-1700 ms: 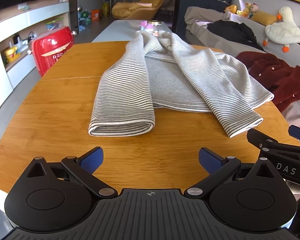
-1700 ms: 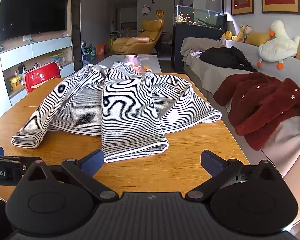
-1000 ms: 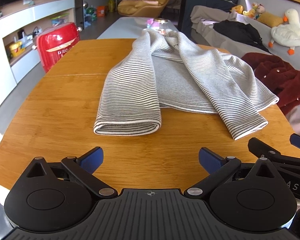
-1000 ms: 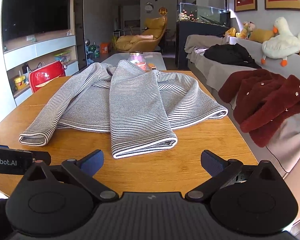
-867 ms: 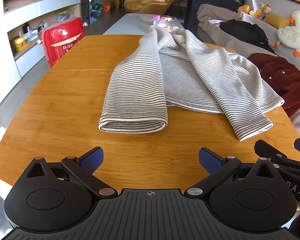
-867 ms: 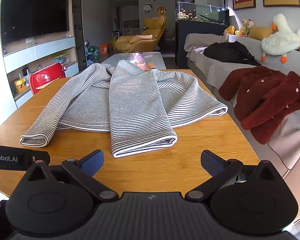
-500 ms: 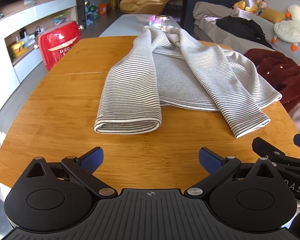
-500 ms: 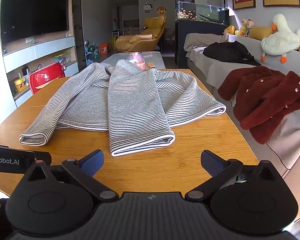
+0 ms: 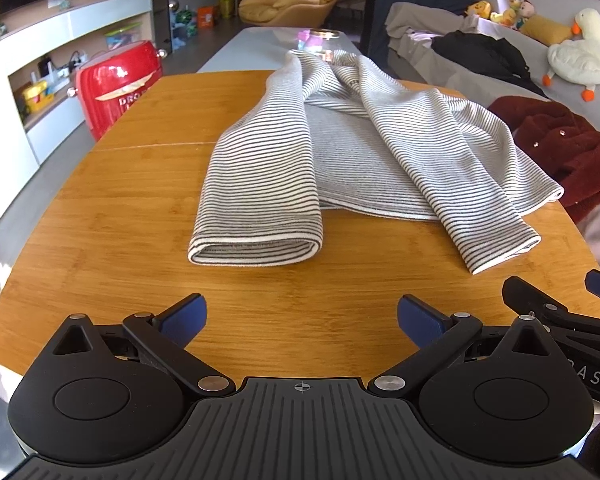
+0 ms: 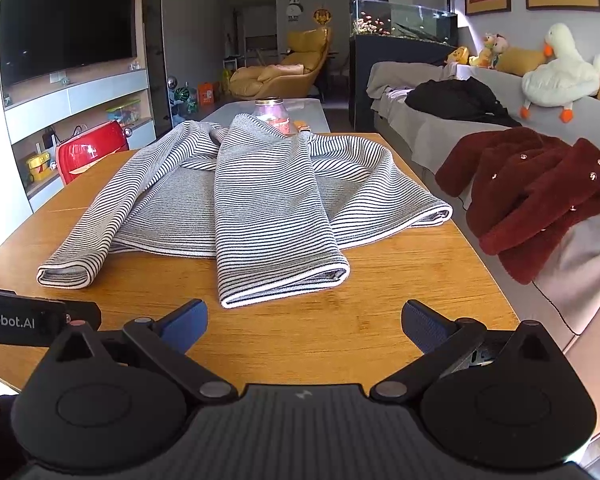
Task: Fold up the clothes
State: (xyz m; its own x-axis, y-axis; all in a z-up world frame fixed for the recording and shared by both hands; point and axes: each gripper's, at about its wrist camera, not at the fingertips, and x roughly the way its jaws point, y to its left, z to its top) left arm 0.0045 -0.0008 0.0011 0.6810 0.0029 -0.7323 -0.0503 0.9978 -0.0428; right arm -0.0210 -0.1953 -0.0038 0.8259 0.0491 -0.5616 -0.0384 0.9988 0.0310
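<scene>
So the striped top (image 9: 352, 148) is lying spread out in the middle of the wooden table (image 9: 112, 216), with both sleeves folded in over the body and pointing toward the near edge. The left sleeve (image 9: 260, 196) ends in a flat cuff facing the left camera, and the right sleeve (image 10: 272, 216) does the same thing in the right view, sitting a bit closer to that gripper. The bottom hem sticks out toward the sofa side.

The left gripper (image 9: 302, 316) hovers over the near edge of the table, jaws spread wide, nothing between the blue pads (image 9: 184, 314), clear of the fabric. The right gripper (image 10: 304, 322) is the same deal: wide apart, empty, short of the cuff. Each one peeks into the other's view at the edge of the frame.

Further out, there's a jar (image 10: 271, 114) just past the collar end of the top. A red toaster-looking thing (image 9: 118, 84) sits left of the table. On the right there's a sofa (image 10: 432, 132) with a dark red fuzzy coat (image 10: 536, 188), a black garment (image 10: 456, 100) and a plush goose (image 10: 560, 76) on it.
</scene>
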